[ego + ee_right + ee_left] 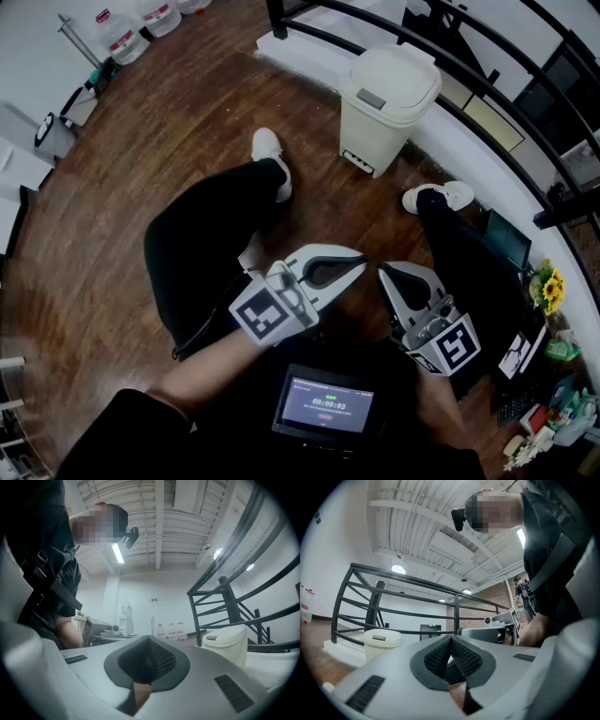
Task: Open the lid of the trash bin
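Observation:
The cream trash bin (386,105) stands on the wood floor by the white ledge, about a leg's length ahead of me, with its domed lid down. The left gripper view has the bin (381,643) at its left, and the right gripper view has the bin (227,645) at its right. My left gripper (360,264) is held over my lap, shut and holding nothing. My right gripper (383,273) is close beside it, also shut on nothing. Both point toward the bin and stay well short of it. In their own views, the left gripper (451,642) and right gripper (149,640) have jaws that meet at the tip.
A black railing (487,80) on a white ledge (309,52) runs behind the bin. My two white shoes (268,150) (441,196) flank it. A small screen (323,410) sits on my lap. Water jugs (120,36) stand far left. Yellow flowers (547,284) and clutter are at right.

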`<state>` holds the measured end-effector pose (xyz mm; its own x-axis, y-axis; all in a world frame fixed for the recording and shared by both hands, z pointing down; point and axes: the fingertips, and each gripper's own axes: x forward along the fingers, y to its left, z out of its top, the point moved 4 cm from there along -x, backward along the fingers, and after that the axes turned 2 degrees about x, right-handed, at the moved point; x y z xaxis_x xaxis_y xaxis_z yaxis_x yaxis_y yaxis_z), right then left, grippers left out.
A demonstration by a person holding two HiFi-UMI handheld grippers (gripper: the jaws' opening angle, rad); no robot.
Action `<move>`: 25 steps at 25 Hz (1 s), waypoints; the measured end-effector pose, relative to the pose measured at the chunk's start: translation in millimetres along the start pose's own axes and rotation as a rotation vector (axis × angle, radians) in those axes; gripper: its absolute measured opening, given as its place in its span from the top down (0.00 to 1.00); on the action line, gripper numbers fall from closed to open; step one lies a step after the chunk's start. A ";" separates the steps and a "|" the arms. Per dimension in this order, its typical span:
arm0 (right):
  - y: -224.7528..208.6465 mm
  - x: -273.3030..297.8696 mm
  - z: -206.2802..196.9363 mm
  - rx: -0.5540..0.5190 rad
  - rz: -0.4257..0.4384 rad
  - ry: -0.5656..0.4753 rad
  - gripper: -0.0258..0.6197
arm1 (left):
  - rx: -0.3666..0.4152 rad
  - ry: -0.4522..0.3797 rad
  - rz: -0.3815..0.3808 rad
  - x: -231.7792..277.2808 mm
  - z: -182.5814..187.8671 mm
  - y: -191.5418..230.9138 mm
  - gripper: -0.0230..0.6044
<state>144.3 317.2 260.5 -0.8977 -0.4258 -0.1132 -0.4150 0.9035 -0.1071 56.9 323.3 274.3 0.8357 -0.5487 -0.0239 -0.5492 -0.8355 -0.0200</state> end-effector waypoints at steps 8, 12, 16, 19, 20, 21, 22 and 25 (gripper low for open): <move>-5.0 3.1 2.1 -0.020 -0.017 0.009 0.93 | -0.020 -0.010 -0.012 3.7 3.9 3.7 0.90; -11.7 10.6 4.9 -0.018 -0.033 0.003 0.93 | -0.034 -0.010 -0.009 3.0 8.6 14.8 0.90; -20.6 21.9 7.1 -0.026 -0.058 0.002 0.93 | -0.015 0.000 -0.026 7.9 15.7 28.9 0.90; -35.4 34.2 10.6 -0.025 -0.092 -0.007 0.93 | -0.008 0.029 -0.040 14.4 16.8 45.3 0.90; -42.7 38.3 12.5 -0.021 -0.106 -0.014 0.93 | -0.009 0.039 -0.046 17.6 16.7 52.5 0.90; -50.7 42.2 14.2 -0.016 -0.121 -0.021 0.93 | -0.008 0.049 -0.054 21.0 16.5 60.3 0.90; -59.0 46.2 15.8 -0.009 -0.137 -0.028 0.93 | -0.004 0.060 -0.063 24.5 16.5 68.6 0.90; -83.0 60.7 20.2 0.005 -0.182 -0.045 0.93 | 0.013 0.084 -0.087 35.5 18.3 96.5 0.90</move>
<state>127.2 215.4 242.6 -0.8001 -0.5843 -0.1359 -0.5694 0.8110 -0.1345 33.4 223.8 253.2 0.8778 -0.4750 0.0624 -0.4740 -0.8800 -0.0309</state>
